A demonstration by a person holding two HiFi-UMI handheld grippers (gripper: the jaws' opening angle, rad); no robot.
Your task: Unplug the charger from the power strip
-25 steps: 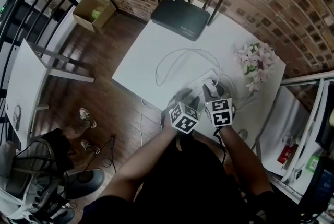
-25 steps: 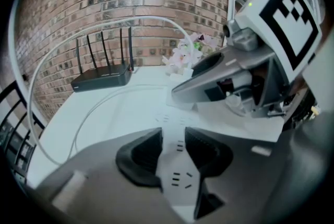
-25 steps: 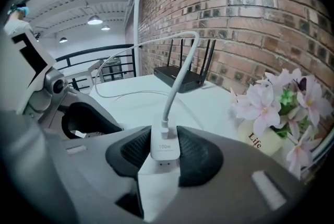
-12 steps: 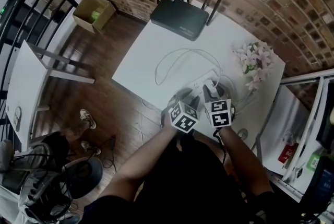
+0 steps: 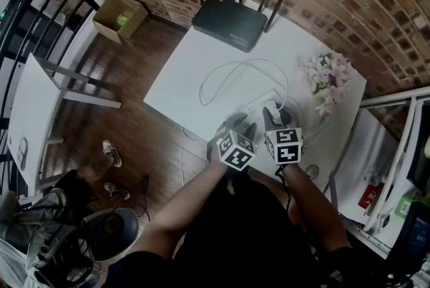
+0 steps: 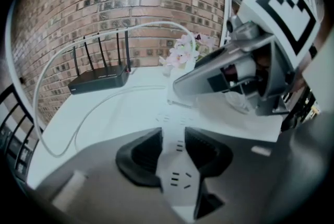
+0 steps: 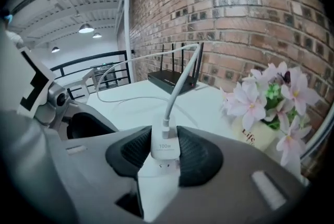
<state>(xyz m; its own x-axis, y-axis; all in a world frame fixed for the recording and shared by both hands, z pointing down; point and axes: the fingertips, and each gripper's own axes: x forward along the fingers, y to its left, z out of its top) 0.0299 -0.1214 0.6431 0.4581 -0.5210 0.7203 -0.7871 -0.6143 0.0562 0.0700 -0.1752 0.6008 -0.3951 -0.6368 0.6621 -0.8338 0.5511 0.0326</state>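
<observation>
From the head view, you have both tools at the near edge of the white table (image 5: 188,65). The left gripper (image 5: 246,127) and right gripper (image 5: 272,117) sit side by side over the power strip (image 5: 259,104), probably so one can anchor while the other pulls. In the left gripper view, your jaws are clamped across the strip's width with its sockets showing between them, which should keep it from lifting. In the right gripper view, your jaws squeeze the flanks of the white charger (image 7: 164,149), leaving its cable (image 7: 175,87) free above. The charger looks seated in its socket, with no prongs visible, so it likely needs a straight pull out.
</observation>
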